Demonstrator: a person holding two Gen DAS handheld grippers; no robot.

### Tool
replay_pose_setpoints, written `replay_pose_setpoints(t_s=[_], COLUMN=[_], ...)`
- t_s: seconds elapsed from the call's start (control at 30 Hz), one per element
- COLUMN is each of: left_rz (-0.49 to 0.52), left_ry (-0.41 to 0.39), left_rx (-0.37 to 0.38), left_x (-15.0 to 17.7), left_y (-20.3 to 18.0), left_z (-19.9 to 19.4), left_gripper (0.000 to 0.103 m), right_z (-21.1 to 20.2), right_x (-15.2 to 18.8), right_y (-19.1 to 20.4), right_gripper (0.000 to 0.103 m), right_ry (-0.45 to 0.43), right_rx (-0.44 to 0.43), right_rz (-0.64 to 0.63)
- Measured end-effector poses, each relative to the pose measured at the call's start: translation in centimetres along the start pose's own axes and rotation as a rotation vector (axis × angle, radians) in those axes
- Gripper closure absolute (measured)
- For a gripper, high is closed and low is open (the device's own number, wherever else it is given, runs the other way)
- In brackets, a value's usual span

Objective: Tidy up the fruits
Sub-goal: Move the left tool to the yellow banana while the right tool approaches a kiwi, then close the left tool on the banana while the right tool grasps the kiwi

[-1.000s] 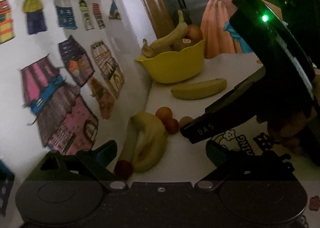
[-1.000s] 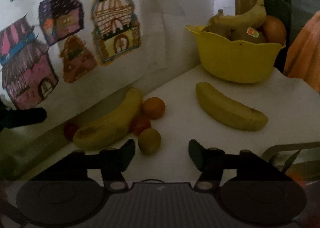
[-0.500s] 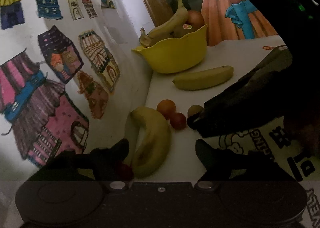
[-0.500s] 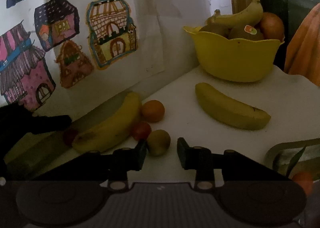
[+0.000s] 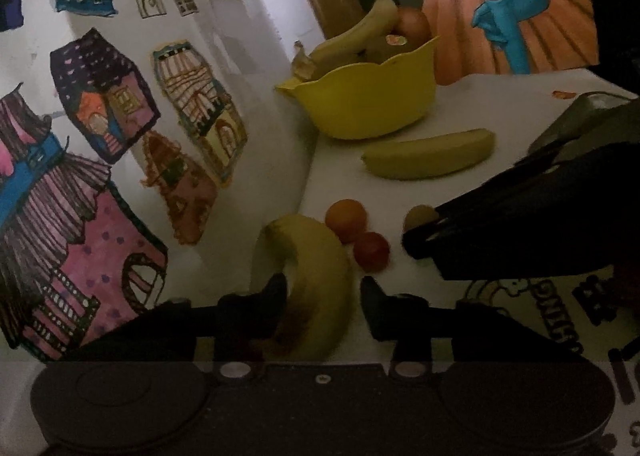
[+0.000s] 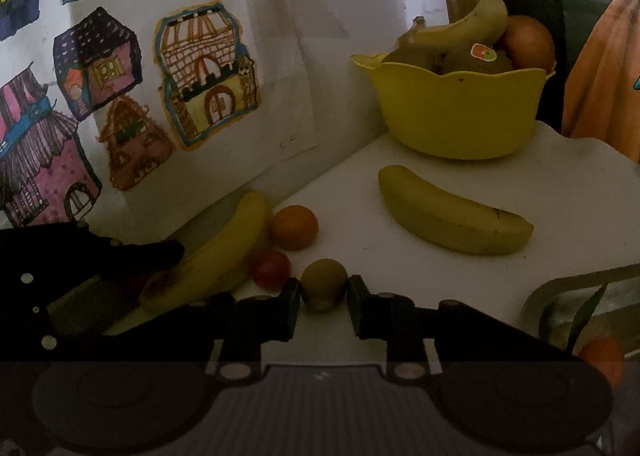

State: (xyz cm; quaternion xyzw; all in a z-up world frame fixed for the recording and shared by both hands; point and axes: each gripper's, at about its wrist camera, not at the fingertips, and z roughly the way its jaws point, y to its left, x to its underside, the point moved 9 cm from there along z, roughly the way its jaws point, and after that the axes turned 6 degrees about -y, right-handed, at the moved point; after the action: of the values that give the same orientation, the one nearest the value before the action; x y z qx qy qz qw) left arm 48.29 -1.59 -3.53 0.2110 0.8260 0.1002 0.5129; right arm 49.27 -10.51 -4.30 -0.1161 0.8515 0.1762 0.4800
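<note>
A: Both hand-held grippers are down among the loose fruit. The right hand-held gripper (image 6: 323, 302) has just been closing, and its pads now pinch the small kiwi (image 6: 323, 284) on the white surface (image 6: 560, 211).

B: And the left hand-held gripper (image 5: 323, 302) has been closing too, straddling the near banana (image 5: 316, 280) by the wall. One pad touches its side, but the other looks just clear, so that grip seems unfinished.

A: The yellow bowl (image 6: 460, 111) sits well apart at the back, already holding a banana and round fruit. A second banana (image 6: 452, 211) lies between.

B: The sensible way is a straight lift for the kiwi, keeping off the red fruit (image 6: 271, 268) and the orange (image 6: 295, 225) beside it. The banana probably wants a gentle squeeze near its middle so it doesn't swing or bruise.

A: Any writing?

B: A sticker (image 6: 483, 51) on a fruit in the bowl, unreadable. Printed letters (image 5: 560, 312) on the cloth, reversed, not legible.
</note>
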Motion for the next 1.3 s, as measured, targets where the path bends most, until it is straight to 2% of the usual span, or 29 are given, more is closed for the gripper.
replay_pose_setpoints(t_s=[0.33,0.6,0.77,1.07,1.3], left_rz=[-0.03,-0.043,-0.113,-0.203,-0.334], left_ry=[0.031,0.031,0.03,0.03,0.056], left_rx=[0.0,-0.014,0.02,0.016,0.053], left_x=[-0.1,-0.5,-0.6,-1.0,-1.2], left_y=[0.2,-0.3,-0.3,-0.2,0.6], left_z=[1.8,2.3,1.4,-0.6,-2.6], left_gripper=[0.059,0.064,0.066,0.067,0.067], right_z=[-0.1,0.0,0.0,-0.9,-2.6], right_x=[-0.1,-0.2,-0.2,-0.9,-2.5], right_y=[-0.1,-0.2,-0.3,-0.5,-1.3], right_gripper=[0.074,0.074,0.074,0.074,0.074], right_ry=[0.002,-0.002,-0.004,-0.031,-0.084], right_rx=[-0.003,-0.002,-0.006,-0.018,-0.026], right_rz=[0.015,0.027,0.035,0.068,0.1])
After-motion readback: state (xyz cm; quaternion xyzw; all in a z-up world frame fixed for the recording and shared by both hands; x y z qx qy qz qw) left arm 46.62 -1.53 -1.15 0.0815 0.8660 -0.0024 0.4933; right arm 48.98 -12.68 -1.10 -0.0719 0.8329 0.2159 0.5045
